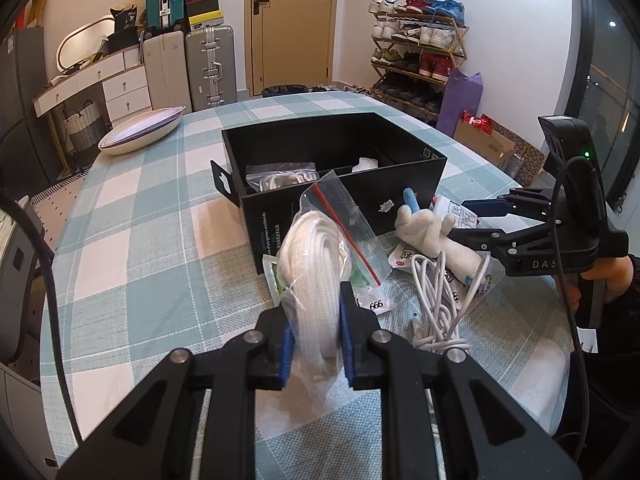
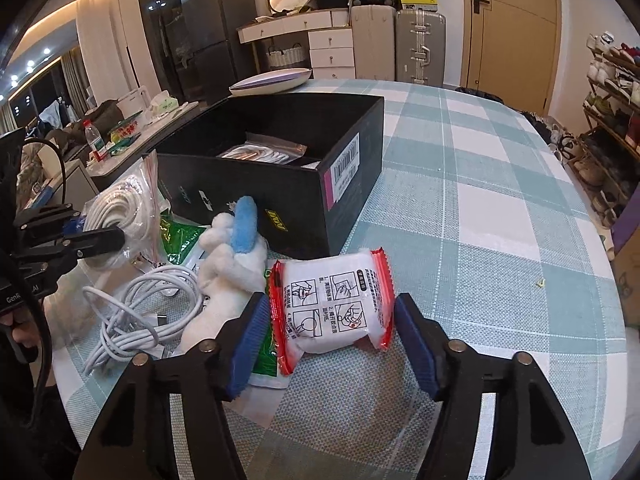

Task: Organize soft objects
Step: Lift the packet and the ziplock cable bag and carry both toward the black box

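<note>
My left gripper (image 1: 316,344) is shut on a clear zip bag of coiled white cord (image 1: 320,264), held above the checked tablecloth in front of the black box (image 1: 360,200). The same bag shows at the left of the right wrist view (image 2: 120,212). My right gripper (image 2: 332,344) is open, its blue pads either side of a red-and-white packet (image 2: 334,308) lying on the table. In the left wrist view the right gripper (image 1: 460,220) sits by the packet (image 1: 452,210). A white plush hand with a blue finger (image 2: 232,252) lies beside it.
The black box (image 2: 288,184) holds another bagged cord (image 2: 260,152) and a white item (image 1: 366,164). A loose white cable (image 2: 136,320) and green packets (image 2: 180,236) lie near the plush. A shallow white dish (image 1: 140,130) sits at the table's far left.
</note>
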The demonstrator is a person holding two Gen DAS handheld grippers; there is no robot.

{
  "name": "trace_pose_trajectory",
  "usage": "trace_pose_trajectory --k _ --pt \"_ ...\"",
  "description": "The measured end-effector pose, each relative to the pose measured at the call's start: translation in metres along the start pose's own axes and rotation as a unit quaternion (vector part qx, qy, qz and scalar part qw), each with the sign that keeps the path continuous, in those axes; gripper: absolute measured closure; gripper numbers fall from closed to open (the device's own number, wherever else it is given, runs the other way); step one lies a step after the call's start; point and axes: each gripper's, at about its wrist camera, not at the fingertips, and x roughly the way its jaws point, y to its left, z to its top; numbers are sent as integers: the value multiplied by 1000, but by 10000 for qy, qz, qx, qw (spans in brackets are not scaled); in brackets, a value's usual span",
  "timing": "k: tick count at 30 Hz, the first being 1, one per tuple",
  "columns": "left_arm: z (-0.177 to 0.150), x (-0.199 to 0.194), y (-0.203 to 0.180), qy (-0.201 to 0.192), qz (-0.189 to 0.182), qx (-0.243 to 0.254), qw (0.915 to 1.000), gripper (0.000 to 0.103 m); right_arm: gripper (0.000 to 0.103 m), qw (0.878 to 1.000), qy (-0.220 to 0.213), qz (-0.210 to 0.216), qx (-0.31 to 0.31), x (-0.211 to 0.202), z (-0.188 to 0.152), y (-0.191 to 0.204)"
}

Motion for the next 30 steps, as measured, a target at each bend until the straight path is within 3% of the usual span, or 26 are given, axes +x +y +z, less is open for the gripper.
trace_pose_trajectory --k 3,7,30 --pt "1 -2 1 -30 -12 -24 10000 86 54 10000 -76 30 -47 -4 0 -1" --pt "2 -5 1 -78 -13 -46 10000 86 56 9998 -140 69 -133 -7 1 0" --pt "16 -33 2 -582 123 -259 9979 86 56 9938 -1096 198 -1 -70 18 -1"
